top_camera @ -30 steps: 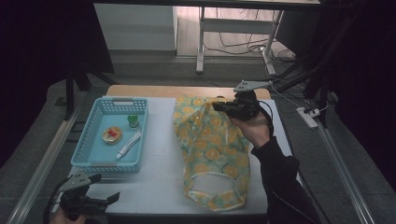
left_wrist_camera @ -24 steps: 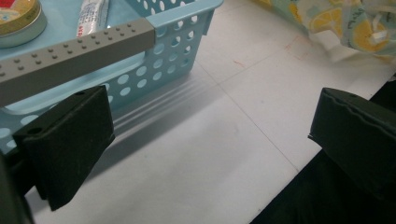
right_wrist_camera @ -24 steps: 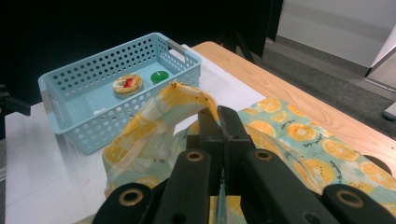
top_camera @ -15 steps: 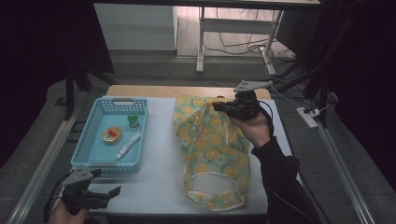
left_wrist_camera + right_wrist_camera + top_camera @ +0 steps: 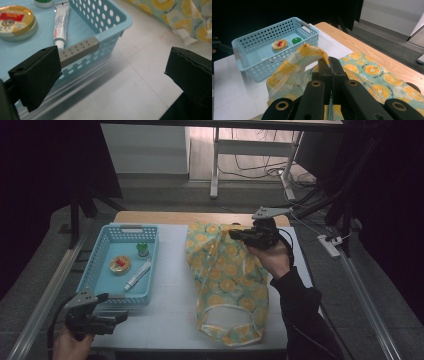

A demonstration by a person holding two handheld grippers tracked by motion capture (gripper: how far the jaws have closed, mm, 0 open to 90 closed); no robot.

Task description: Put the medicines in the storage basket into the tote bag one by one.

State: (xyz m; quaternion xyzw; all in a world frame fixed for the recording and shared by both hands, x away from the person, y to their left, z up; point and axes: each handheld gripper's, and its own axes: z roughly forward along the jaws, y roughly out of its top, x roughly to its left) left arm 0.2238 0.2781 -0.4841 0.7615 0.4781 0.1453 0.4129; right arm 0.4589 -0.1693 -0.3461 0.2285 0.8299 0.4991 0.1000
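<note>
Right gripper [image 5: 239, 234] clenched on the far edge of the lemon-print bag [image 5: 227, 285], lifting that edge off the white mat [image 5: 167, 290]. Bag lying right of centre, long axis running near to far, its opening at the near end. Left gripper [image 5: 117, 316] released, jaws wide, nothing between them, hovering at the near left corner just beside the blue basket [image 5: 90, 270]. Basket contents, a tube [image 5: 60, 23] and a round tin [image 5: 16, 21], lying just far-left of those jaws; left hand clearly the nearer.

Our right tongs [image 5: 329, 65] pinch the raised edge of the lemon-print bag [image 5: 362, 70]. Beyond it on the desk [image 5: 234, 82], a blue basket [image 5: 257, 67] holds a round tin [image 5: 279, 44] and a green cap [image 5: 296, 40].
</note>
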